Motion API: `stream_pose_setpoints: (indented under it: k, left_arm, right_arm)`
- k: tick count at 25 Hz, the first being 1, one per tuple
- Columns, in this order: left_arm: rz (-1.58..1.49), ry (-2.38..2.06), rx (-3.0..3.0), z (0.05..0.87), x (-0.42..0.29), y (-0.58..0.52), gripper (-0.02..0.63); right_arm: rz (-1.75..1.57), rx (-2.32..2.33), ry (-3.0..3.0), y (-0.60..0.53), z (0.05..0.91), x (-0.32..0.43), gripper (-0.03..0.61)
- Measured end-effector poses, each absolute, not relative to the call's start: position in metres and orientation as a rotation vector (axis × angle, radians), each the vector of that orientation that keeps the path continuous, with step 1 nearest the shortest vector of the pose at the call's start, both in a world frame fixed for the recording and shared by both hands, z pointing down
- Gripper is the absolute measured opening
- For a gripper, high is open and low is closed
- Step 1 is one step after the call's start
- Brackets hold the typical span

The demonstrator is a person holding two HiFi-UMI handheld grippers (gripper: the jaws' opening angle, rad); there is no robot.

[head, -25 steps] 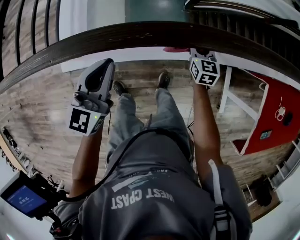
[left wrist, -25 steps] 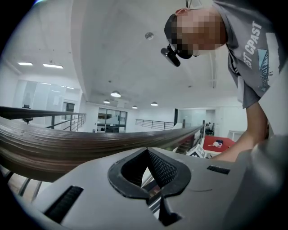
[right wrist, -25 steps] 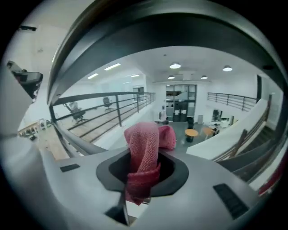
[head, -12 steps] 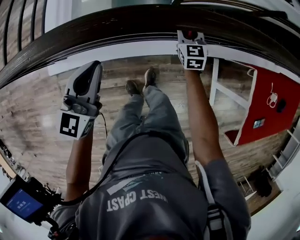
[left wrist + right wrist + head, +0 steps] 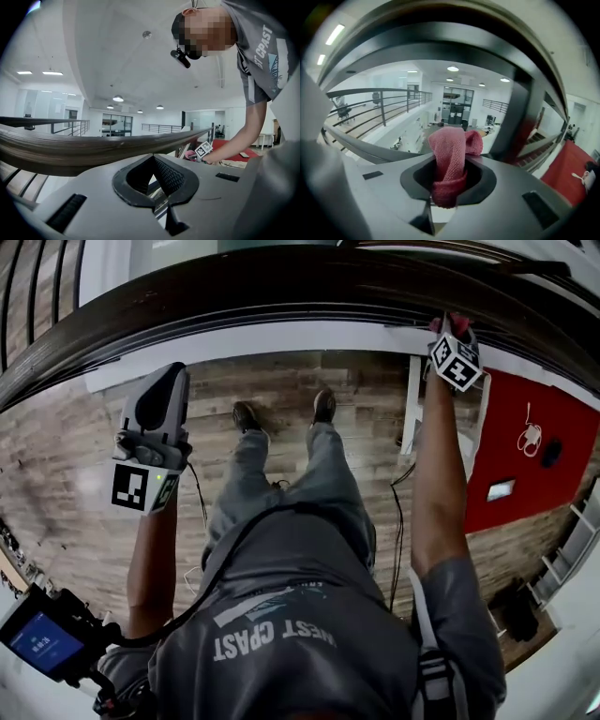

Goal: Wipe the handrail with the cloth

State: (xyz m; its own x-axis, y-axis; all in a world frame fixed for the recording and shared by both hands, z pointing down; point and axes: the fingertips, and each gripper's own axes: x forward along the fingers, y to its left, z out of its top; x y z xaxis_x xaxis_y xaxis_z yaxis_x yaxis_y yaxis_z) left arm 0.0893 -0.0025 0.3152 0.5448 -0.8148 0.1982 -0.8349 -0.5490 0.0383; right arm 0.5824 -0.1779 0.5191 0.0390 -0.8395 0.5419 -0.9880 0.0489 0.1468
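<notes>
The pink cloth [image 5: 449, 154] is clenched in the jaws of the right tool [image 5: 452, 334], bunched and standing up between them. That tool is at the dark handrail [image 5: 281, 292], towards its right end in the head view. The left tool [image 5: 152, 164] hangs below the rail, clear of it, above the wood floor [image 5: 66, 456]. Its jaws are pressed together with nothing between them.

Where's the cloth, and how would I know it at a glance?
Follow the dark curved handrail to the right gripper reaching up to it. The cloth is the small folded wad pinched between that gripper's jaws. It is the only pink, woven thing there, against grey gripper and dark rail.
</notes>
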Motion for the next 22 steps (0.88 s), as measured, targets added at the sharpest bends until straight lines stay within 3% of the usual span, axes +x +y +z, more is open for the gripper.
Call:
stream_pose_setpoints:
  k: [4,10,15,18,22]
  left_arm:
    - [0.22,-1.395,2.693,0.297,0.19,-0.012,0.006]
    - [0.209,-1.35,2.842,0.26,0.258,-0.027,0.006]
    - [0.198,-1.372,2.82,0.259,0.273,-0.039,0.005]
    - [0.209,-1.401,2.711,0.26,0.259,-0.038,0.005]
    - [0.117,-1.466,2.72,0.24,0.213,-0.034,0.006]
  right_arm:
    - [0.408,1.84,-1.9,-0.139,0.479,0.639,0.072]
    - [-0.265,1.683,-2.188,-0.121,0.263,0.589,0.072]
    - [0.032,1.449,-2.119,-0.182,0.304,0.594,0.072]
    - [0.019,1.354,-2.16,-0.178,0.3,0.527,0.072]
    - [0.04,1.144,-2.312,-0.158,0.291,0.384,0.072]
